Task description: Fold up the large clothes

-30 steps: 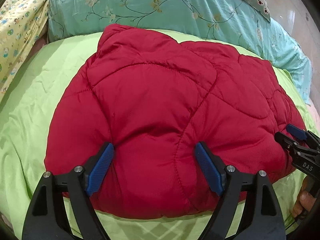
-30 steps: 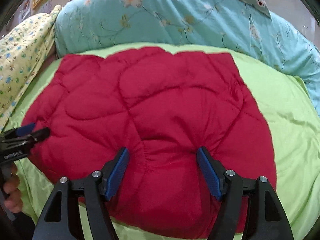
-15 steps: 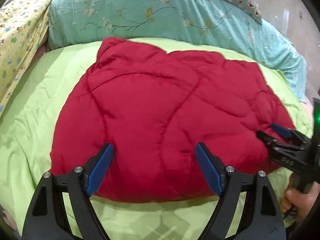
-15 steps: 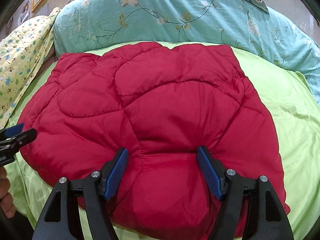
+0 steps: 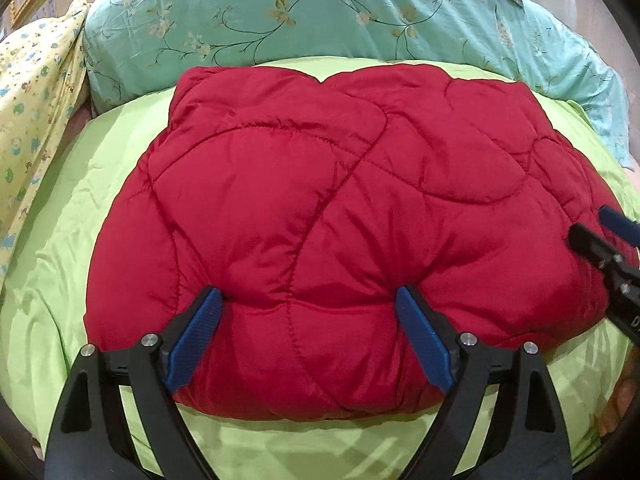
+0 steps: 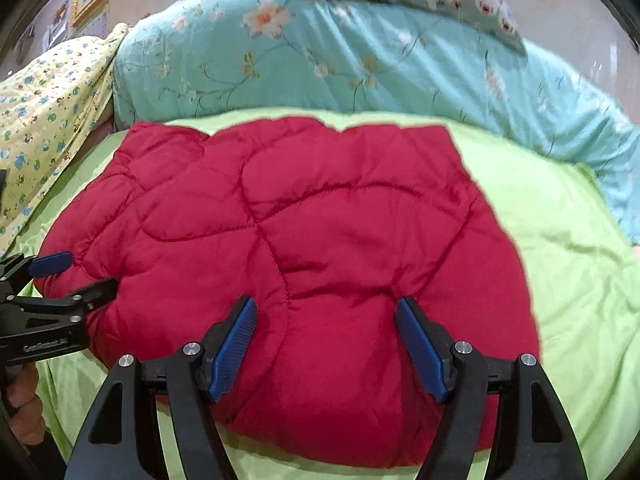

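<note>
Now the red quilted garment (image 5: 344, 216) lies as a puffy, roughly squared bundle on the green bed sheet (image 5: 72, 240), in front of the floral teal duvet (image 5: 320, 12). Compared with a second ago its outline looks tidier: the far edge is straighter and the near edge has plumped up. The left hand-held gripper (image 5: 308, 336) sits at the near edge with its jaws spread wide (they have just been opening a little further), the padding bulging between the blue pads (image 5: 420, 340), so it appears released rather than pinching, though the contact is hard to judge. The right hand-held gripper (image 6: 324, 344) is likewise spread over the near edge, apparently gripping nothing. I judge this fold laid down, with pressing flat or one more fold left.
</note>
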A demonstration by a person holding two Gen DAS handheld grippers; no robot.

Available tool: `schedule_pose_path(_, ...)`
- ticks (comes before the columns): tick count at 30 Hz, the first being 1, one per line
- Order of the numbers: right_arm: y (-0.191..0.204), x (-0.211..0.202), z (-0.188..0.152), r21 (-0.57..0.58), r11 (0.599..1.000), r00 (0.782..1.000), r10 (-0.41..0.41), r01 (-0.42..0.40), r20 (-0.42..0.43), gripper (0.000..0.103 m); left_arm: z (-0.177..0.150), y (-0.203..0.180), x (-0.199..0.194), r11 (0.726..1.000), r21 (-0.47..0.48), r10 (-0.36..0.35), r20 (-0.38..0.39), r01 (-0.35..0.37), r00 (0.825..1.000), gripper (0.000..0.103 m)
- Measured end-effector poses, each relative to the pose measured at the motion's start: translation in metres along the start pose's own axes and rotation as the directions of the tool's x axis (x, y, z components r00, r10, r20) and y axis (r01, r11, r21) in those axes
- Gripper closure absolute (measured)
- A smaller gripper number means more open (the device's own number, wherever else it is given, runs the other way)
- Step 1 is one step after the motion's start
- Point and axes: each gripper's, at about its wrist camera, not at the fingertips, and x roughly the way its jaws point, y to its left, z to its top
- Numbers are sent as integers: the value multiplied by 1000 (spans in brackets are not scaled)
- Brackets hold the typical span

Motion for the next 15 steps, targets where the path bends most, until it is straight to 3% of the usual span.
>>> schedule_pose_path(4,-5,3,3,-4,999,999,-40,40,-8,29,1,0,0,1000,1,0,1,0,1000,12)
schedule_pose_path(8,-21,22,-1,69,998,996,19,-13,-87,24,0,-1,1,1000,3,5,3,-5,1000,12)
schedule_pose_path(15,-27,30,-3,91,995,993,46,-36,-107,22,-2,-1,1,1000,8,13,10,-13,1000,11)
